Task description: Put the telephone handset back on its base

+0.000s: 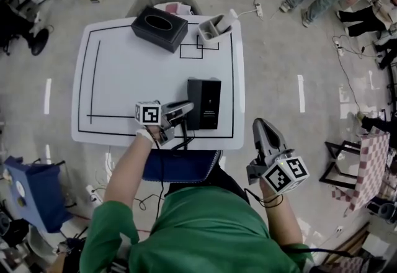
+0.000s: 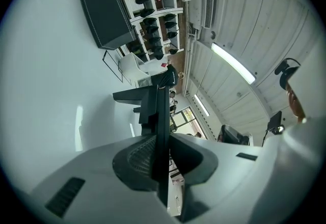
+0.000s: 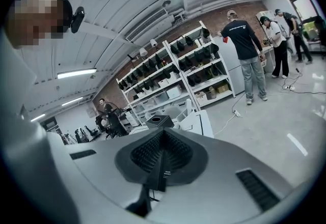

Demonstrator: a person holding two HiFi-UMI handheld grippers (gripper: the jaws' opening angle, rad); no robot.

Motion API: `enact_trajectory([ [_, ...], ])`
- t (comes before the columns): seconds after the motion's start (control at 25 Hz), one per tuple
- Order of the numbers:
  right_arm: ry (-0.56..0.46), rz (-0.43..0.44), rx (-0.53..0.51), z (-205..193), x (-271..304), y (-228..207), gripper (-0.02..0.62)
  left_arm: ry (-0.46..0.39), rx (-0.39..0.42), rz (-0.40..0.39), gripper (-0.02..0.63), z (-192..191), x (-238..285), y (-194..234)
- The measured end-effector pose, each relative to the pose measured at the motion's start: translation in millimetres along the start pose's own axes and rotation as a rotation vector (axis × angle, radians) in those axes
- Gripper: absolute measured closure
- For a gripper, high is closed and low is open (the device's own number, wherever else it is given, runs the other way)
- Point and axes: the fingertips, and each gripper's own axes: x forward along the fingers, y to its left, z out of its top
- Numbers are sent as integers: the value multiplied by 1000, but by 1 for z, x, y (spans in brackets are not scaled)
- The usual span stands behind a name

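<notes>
The left gripper [image 1: 184, 108] is clamping the black handset [image 2: 161, 116] edge-on, just beside the left side of the base [image 1: 208, 103] at the near right of the counter [image 1: 124, 79]. The right gripper [image 1: 262, 126], closed and empty, is hanging beyond the counter's near right corner. A tissue box [image 1: 159, 28] and a white holder [image 1: 216, 25] are sitting far behind.

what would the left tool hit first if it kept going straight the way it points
Likely the base: the left tool, shut on the handset, points at its side from close by. Whether it would strike the side or pass just over it is unclear.
</notes>
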Motion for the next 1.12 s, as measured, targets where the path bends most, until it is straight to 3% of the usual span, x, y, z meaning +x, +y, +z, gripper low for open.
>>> enact_trajectory([
  [0.44,-3,18,4,2,-3,-1,572,-54,-10,71,516,3,-1,9],
  [0.64,-7,24,5,2,-4,-2,572,-67,-56,182,451,2,-5,22],
  [0.84,-15,44,0,3,-6,1,572,-48,-19,298,407,3,-8,26],
  [1.12,-39,69,-16,14,-11,2,572,-142,21,327,407,17,-30,6],
])
